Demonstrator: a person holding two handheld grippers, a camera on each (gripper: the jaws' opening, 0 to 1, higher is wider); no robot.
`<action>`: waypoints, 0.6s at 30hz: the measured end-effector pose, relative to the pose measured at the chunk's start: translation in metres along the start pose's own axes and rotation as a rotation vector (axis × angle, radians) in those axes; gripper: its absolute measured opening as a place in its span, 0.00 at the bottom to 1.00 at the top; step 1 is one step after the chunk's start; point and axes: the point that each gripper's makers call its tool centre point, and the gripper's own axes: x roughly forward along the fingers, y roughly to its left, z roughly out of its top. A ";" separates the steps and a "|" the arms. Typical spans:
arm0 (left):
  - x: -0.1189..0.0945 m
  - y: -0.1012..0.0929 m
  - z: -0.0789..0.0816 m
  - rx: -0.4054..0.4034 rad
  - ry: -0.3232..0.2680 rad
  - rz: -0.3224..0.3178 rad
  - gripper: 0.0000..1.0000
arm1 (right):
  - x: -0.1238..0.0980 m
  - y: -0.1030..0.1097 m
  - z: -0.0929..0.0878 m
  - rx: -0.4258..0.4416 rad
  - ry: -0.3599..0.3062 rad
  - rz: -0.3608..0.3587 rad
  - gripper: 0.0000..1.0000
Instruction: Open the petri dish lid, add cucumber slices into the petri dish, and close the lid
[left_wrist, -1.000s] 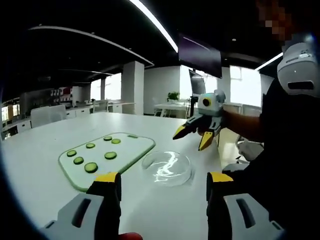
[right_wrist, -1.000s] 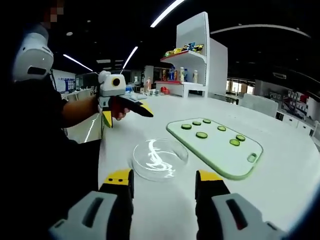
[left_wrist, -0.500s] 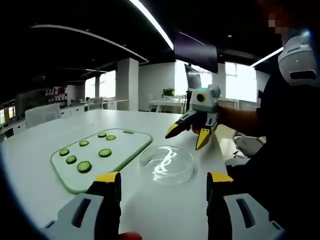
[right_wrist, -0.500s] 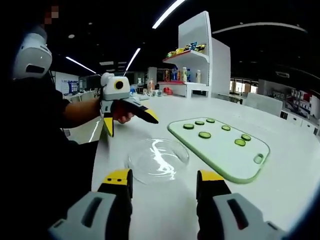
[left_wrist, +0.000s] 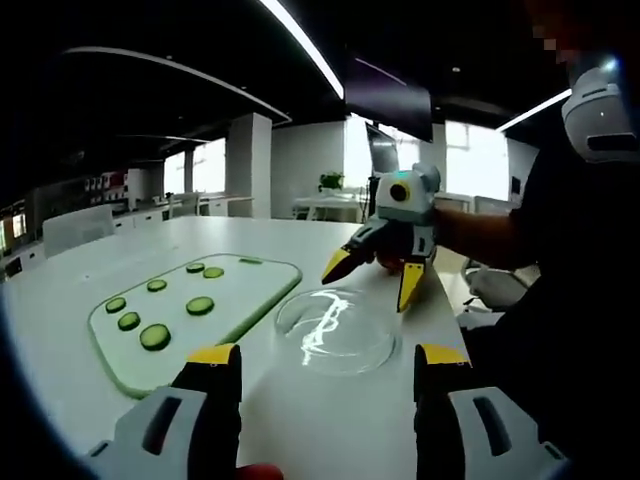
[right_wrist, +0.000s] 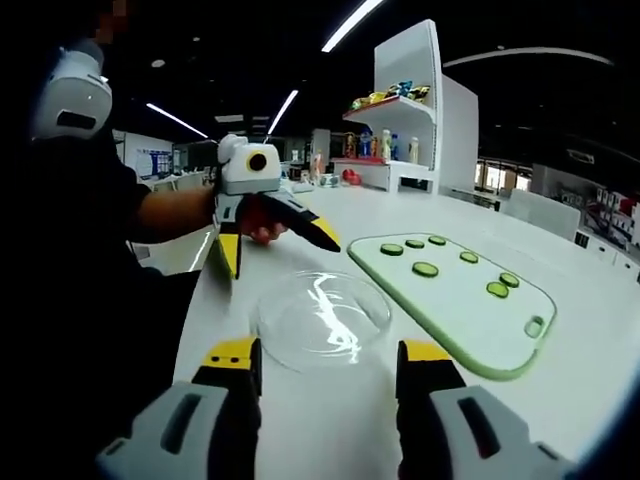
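Above the petri dish (left_wrist: 335, 329), right hand-held gripper (left_wrist: 372, 275) spread, tips angled down

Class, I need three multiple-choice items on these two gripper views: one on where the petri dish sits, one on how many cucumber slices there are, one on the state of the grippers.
1. Where is the clear round glass petri dish?
A. On the white table beside the board
B. On top of the board
C. Held in a gripper

2. How many green cucumber slices lie on the pale green cutting board?
A. Three
B. Six
C. Ten

3. What state are both grippers in?
A. Both shut on slices
B. One shut on the lid
C. Both open, holding nothing

Answers:
1 A, the dish rests on the white table, next to the board's edge.
2 B, six slices count out on the board.
3 C, the left gripper and right gripper each show spread yellow-tipped fingers with nothing between.
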 end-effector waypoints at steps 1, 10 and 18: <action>0.002 -0.001 0.000 0.007 0.004 -0.007 0.70 | 0.000 0.000 0.000 -0.006 0.001 0.004 0.56; 0.014 -0.006 -0.009 0.059 0.059 -0.034 0.70 | 0.004 0.002 -0.001 -0.033 0.005 0.041 0.57; 0.023 -0.003 -0.008 0.072 0.065 -0.028 0.67 | 0.008 0.002 0.002 -0.047 0.000 0.065 0.57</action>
